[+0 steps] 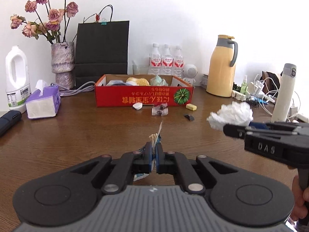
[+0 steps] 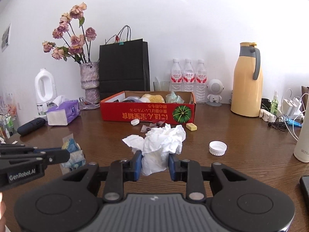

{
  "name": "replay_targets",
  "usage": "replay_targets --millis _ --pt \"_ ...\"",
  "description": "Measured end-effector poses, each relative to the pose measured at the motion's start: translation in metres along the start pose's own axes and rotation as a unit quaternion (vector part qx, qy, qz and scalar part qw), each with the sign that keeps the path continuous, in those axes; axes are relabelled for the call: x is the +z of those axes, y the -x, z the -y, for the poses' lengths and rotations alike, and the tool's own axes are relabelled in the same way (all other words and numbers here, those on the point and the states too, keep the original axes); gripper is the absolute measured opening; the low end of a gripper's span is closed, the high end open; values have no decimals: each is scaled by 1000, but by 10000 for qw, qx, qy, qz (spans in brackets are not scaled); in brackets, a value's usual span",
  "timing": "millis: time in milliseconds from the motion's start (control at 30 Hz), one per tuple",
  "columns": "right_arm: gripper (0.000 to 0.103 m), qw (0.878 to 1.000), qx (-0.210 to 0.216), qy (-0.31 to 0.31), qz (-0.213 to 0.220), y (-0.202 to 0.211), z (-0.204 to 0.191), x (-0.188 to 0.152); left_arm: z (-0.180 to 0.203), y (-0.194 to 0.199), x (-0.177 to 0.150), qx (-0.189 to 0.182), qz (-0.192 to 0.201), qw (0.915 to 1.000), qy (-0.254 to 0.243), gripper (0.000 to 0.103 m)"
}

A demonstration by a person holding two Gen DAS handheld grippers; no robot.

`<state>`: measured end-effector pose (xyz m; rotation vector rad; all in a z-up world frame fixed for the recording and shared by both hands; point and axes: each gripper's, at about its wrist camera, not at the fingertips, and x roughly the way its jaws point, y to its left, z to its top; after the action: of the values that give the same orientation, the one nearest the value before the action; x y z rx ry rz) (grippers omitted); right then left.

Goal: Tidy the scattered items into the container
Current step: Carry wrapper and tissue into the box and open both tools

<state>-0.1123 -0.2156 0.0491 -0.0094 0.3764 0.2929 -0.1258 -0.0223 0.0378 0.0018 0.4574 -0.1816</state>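
Up close, the left gripper [image 1: 154,150] has its blue pads pressed together on a flattened blue-and-white wrapper [image 1: 154,142], seen edge-on in its own camera; from the right wrist view the same wrapper [image 2: 72,154] hangs past the left gripper's fingertips, and the gripper's black body carries the raised lettering "GenRobot.AI". The right gripper [image 2: 155,163] is clamped on a crumpled white tissue [image 2: 164,143], each blue pad pressing a side of the wad, which billows up above the jaws. In the left wrist view that gripper's side reads "DAS", and a hand [image 1: 300,199] grips its handle at the right edge.

Both loads are held above the brown wooden table [image 1: 77,135], short of the red cardboard box [image 2: 148,114]. The box's front shows yellow East Asian script printed upside down beside a green pumpkin picture; inside lie a yellow sponge-like lump [image 2: 153,97] and a pale green packet [image 2: 174,97]. Just before the box sit a small white cap [image 2: 134,122], a clear crumpled wrapper [image 2: 150,127] and a yellow block [image 2: 191,126]; a larger white bottle lid [image 2: 217,148] lies to the right, and a small black scrap [image 1: 189,117] shows in the left view.

Farther back stand three water bottles [image 2: 188,79] with red labels too small to read, a black paper bag [image 2: 124,69], a yellow thermos jug [image 2: 248,81], and a white flask [image 2: 303,145] marked "achta", cut off by the frame
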Motion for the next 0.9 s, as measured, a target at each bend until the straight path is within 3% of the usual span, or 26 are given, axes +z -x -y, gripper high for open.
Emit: replay_targets --millis 267,367,500,700,900 --pt "28 9999 -26 -45 -119 -10 -3 -8 -5 -10 -8 -74 -122 9999 54 5" --pt "28 9996 -163 -8 -238 -24 -6 -3 -13 -25 -13 -156 -352 9991 188 4" --pt "28 9998 -168 -79 -65 -34 -12 4 -21 -31 -2 -117 -258 9995 125 4" --pt "28 9999 -63 37 106 -51 -7 32 -32 -48 50 -145 292 9995 -18 3" --pt "31 9991 191 110 355 -95 14 108 -44 -101 146 -436 789 9959 58 3"
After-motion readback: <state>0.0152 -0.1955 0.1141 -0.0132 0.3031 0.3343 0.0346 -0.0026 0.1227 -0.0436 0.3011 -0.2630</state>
